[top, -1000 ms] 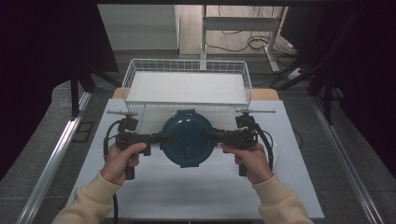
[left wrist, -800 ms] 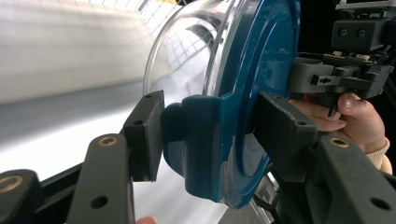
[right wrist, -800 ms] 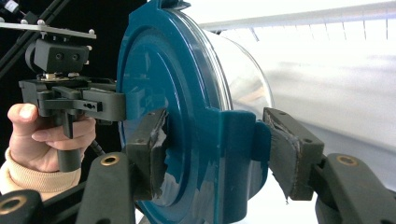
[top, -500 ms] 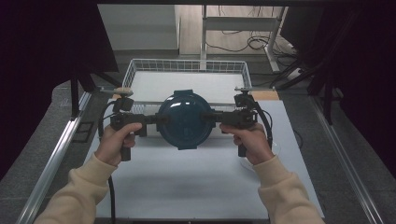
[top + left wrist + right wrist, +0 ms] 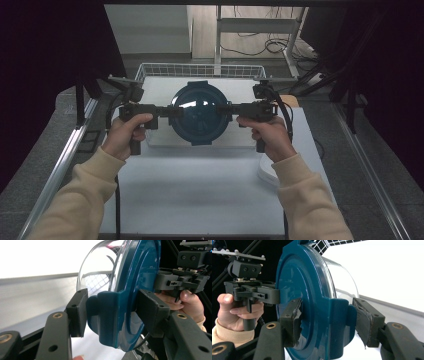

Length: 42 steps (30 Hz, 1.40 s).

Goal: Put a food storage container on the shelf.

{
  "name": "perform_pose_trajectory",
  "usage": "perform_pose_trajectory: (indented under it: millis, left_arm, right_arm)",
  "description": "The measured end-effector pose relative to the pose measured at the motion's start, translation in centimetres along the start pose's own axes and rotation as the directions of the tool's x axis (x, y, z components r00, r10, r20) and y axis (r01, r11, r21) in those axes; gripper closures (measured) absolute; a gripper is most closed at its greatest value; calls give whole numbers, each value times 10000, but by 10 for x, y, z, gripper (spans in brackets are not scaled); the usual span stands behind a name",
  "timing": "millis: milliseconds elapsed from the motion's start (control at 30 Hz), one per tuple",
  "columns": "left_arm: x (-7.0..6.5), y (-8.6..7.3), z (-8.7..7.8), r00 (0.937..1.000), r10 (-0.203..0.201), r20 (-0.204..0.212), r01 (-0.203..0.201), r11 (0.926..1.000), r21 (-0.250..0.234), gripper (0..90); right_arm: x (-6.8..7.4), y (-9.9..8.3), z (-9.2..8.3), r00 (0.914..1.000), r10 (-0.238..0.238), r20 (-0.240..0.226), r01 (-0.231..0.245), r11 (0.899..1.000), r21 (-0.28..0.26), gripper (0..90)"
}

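A round clear container with a dark blue lid hangs in the air between both grippers, over the front of the wire basket. The lid faces me. My left gripper is shut on the lid's left clip tab, one pad on each side of it. My right gripper is shut on the right clip tab in the same way. Beyond the lid in the left gripper view is the other hand and its gripper; the right gripper view likewise shows the far gripper.
The white-lined wire basket stands at the back of the white table. A white plate lies under my right forearm at the table's right side. Metal rails run along both sides of the table, and dark stands flank it.
Both grippers have lifted the container off the table and carried it forward and up, so that it now hangs over the basket's front edge.
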<state>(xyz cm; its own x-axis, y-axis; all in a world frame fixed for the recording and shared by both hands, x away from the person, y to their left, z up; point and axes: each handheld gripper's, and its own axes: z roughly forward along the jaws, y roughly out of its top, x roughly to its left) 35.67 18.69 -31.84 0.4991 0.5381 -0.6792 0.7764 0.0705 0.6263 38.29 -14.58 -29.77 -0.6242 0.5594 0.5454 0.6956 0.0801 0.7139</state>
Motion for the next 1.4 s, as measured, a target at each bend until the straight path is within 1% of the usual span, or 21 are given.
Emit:
perform_pose_trajectory:
  millis: [133, 267, 467, 633, 767, 900, 1067, 1167, 1267, 1400]
  left_arm:
    - [-2, 11, 1, 10000, 81, 21, -81, 10000, -28, 442]
    - [-2, 18, 2, 9999, 105, 33, -105, 9999, -65, 442]
    - [0, 31, 6, 10000, 9, 69, -9, 10000, -53, 442]
    - [1, 39, 7, 10000, 52, 33, -52, 9999, -122, 441]
    - [4, 45, 9, 10000, 0, 76, 1, 9999, -126, 440]
    - [8, 52, 11, 9999, -83, 111, 85, 9999, -111, 440]
    - [13, 60, 13, 9998, -156, 148, 156, 9999, -24, 440]
    - [14, 63, 15, 9997, -210, 140, 212, 9997, -77, 440]
    - [15, 67, 15, 9997, -179, 146, 181, 9997, -134, 440]
    - [18, 71, 18, 9995, -217, 211, 219, 9997, -109, 440]
  right_arm:
    - [-1, 9, -2, 10000, -76, -1, 76, 9999, -72, 428]
    - [-2, 17, -3, 10000, -79, 23, 79, 9999, -105, 428]
    - [-6, 29, -3, 9999, -71, 73, 72, 9999, -90, 428]
    - [-8, 37, -2, 10000, -16, 56, 17, 9999, -136, 428]
    - [-11, 43, 0, 9999, -28, 111, 29, 9999, -144, 429]
    - [-14, 49, 2, 9999, 59, 117, -57, 9999, -136, 429]
    - [-18, 56, 6, 9999, 94, 144, -92, 9999, -108, 429]
    - [-21, 59, 7, 9998, 150, 152, -148, 9998, -120, 429]
    - [-22, 62, 8, 9998, 136, 147, -134, 9998, -167, 429]
    - [-25, 67, 8, 9999, 117, 122, -115, 9998, -171, 432]
